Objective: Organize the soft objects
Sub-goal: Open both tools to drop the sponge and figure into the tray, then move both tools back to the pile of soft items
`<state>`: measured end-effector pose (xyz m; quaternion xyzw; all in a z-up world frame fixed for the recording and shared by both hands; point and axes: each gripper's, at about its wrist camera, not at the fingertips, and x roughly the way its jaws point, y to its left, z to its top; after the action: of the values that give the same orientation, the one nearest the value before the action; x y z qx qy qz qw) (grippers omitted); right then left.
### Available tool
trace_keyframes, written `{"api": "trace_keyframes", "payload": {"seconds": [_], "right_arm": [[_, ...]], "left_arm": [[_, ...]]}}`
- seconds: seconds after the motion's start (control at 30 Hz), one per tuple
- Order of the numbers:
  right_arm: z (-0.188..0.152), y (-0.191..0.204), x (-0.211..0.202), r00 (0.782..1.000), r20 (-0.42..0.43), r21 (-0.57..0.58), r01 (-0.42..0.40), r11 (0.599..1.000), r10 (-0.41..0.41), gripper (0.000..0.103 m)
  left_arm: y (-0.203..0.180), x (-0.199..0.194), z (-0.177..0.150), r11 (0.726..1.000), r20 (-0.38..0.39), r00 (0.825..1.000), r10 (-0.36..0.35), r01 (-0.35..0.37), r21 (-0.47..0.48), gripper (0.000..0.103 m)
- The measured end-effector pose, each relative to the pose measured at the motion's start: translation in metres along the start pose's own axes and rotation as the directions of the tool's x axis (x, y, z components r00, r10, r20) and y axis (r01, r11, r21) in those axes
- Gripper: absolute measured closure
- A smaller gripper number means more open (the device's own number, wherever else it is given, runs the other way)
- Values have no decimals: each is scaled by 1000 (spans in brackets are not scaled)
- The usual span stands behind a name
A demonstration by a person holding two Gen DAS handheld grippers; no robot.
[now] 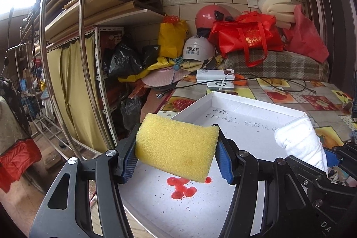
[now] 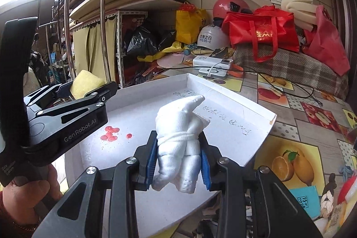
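Left wrist view: left hand-held gripper point(image 1: 176, 157) clamped on a yellow sponge point(image 1: 176, 146), blue pads point(image 1: 224, 160) pressing both short ends, sponge lifted above the near left part of a shallow white tray point(image 1: 256, 102). Red stains point(image 1: 181, 187) on the tray floor just under the sponge, handwriting point(image 1: 245, 119) farther back. Right wrist view: right hand-held gripper point(image 2: 178, 160) closed around a rolled white sock bundle point(image 2: 180, 135), squeezed at its middle, standing roughly upright between the pads, held over the tray's middle. Left hand-held gripper seen from the side at far left, sponge point(image 2: 87, 83) poking out between its fingers. Tray resting on a surface covered with a fruit-print cloth point(image 2: 296, 160). Behind the tray: power banks point(image 2: 214, 66) with a black cable point(image 2: 290, 90), a white helmet point(image 2: 210, 38), a red bag point(image 2: 261, 32), a yellow bag point(image 2: 189, 23).
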<state>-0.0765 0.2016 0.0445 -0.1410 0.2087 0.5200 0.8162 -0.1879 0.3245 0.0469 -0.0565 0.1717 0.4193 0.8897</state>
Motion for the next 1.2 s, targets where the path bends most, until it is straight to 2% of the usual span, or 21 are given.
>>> {"api": "trace_keyframes", "payload": {"seconds": [0.07, 0.13, 0.17, 0.2, 0.23, 0.57, 0.73, 1.0, 1.2], "right_arm": [[0, -4, 6, 1000, -31, 22, 6, 1000, -5, 66], [-1, -8, 8, 999, -45, 45, 1, 999, 1, 42], [-1, -10, 7, 999, -43, 57, 2, 998, 0, 17], [-2, -12, 5, 999, -38, 66, 5, 998, -2, 7], [-1, -12, 5, 999, -35, 71, 6, 997, -3, 0], [2, -6, 0, 1000, -11, 40, 23, 999, -22, 0], [2, -2, -11, 998, 46, 16, 46, 999, -47, 0], [-10, 15, -38, 990, 112, -103, 102, 989, -90, 0], [-20, 11, -54, 988, 121, -123, 107, 987, -92, 0]], "left_arm": [[2, 0, 0, 1000, -4, 1000, 12, -12, -5, 35], [4, 1, 0, 1000, -8, 1000, 17, -17, -16, 15], [5, 2, 0, 999, -12, 1000, 22, -22, -23, 10], [7, 3, 0, 999, -18, 1000, 26, -27, -29, 0], [8, 5, 0, 999, -24, 999, 29, -30, -35, 0], [16, 7, -1, 996, -40, 999, 37, -40, -75, 0], [19, 6, 0, 995, -27, 999, 35, -37, -88, 0], [15, -4, -2, 996, 18, 999, 47, -46, -76, 0], [11, -14, -6, 997, 26, 999, 43, -41, -66, 0]]}}
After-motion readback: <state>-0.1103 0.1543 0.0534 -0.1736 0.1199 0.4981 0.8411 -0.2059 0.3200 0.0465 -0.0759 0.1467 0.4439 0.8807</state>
